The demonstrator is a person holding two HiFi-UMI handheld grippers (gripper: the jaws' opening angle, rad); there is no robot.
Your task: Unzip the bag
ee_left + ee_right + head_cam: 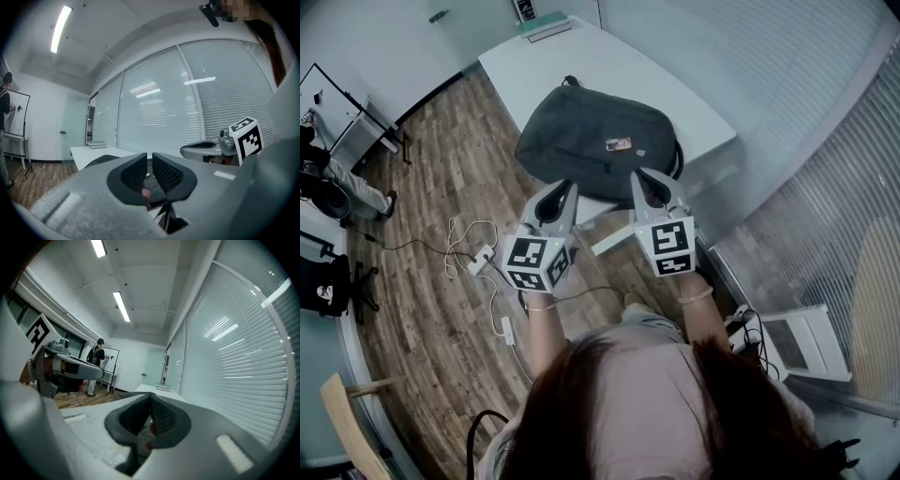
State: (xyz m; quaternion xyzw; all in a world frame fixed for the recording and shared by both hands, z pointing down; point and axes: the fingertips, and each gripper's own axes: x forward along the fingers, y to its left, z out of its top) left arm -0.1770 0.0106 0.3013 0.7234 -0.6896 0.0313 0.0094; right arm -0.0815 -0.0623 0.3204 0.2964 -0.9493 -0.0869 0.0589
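Right fingers (165,414): tips met, clenched. Nothing could be made out between them, and no slider or pull tab was seen.

Left fingers (132,174): a narrow slit apart, with daylight through the upper part and dark fabric behind the lower part. No fabric was plainly pinched, so they were read as released.

Right gripper (652,183) and left gripper (562,187) pointed level, side by side but apart. Both had their tips at the near edge of the bag (595,131).

The bag was dark grey and lay flat on the white tabletop (581,66). Its near edge sat at the tabletop's corner, its carry loop at the far end, and a small coloured patch (619,143) on top. From the left gripper view only a low dark hump (101,160) showed ahead.

The zip line and slider were not resolved in any view, so whether it was shut or open was not settled.

Step in hand (judgement): both grippers were working the near edge, where a zip end would likely sit. The scene fitted two stages: closing in to find the pull with the zip shut, or standing at the end of a run with the zip drawn.

Next move (judgement): it called for a clear sight of the slider's place along the edge. Any pull would need one gripper anchoring the fabric beside the teeth, since the soft bag would likely bunch or slide on the smooth tabletop.
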